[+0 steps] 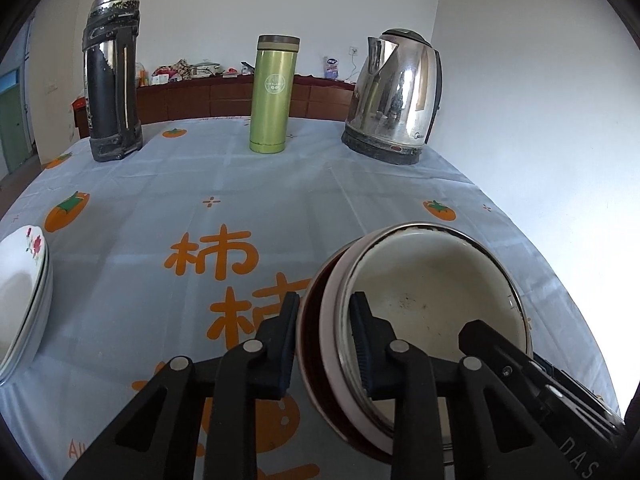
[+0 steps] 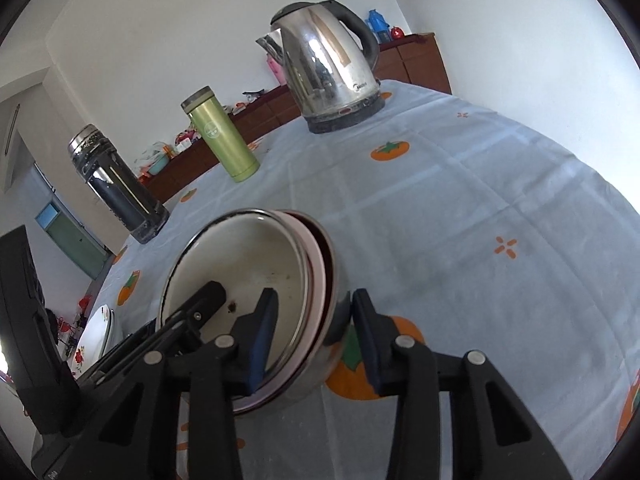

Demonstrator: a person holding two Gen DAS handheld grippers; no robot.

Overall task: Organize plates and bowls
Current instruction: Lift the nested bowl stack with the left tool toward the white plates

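Note:
A stack of nested bowls [image 1: 432, 280], a cream enamel bowl inside pink and dark red ones, sits at the near right of the table; it also shows in the right wrist view [image 2: 248, 256]. My left gripper [image 1: 325, 344] straddles the stack's left rim, one finger outside, one inside, with gaps showing. My right gripper [image 2: 314, 340] straddles the opposite rim the same way. Both look open around the rim. A stack of white flowered plates [image 1: 24, 292] lies at the far left edge, also visible in the right wrist view [image 2: 94, 336].
A black and steel thermos [image 1: 114, 76], a green flask [image 1: 272, 94] and a steel electric kettle [image 1: 394, 96] stand along the table's far side. The tablecloth [image 1: 200, 200] is pale blue with orange persimmon prints. A wooden cabinet stands behind the table.

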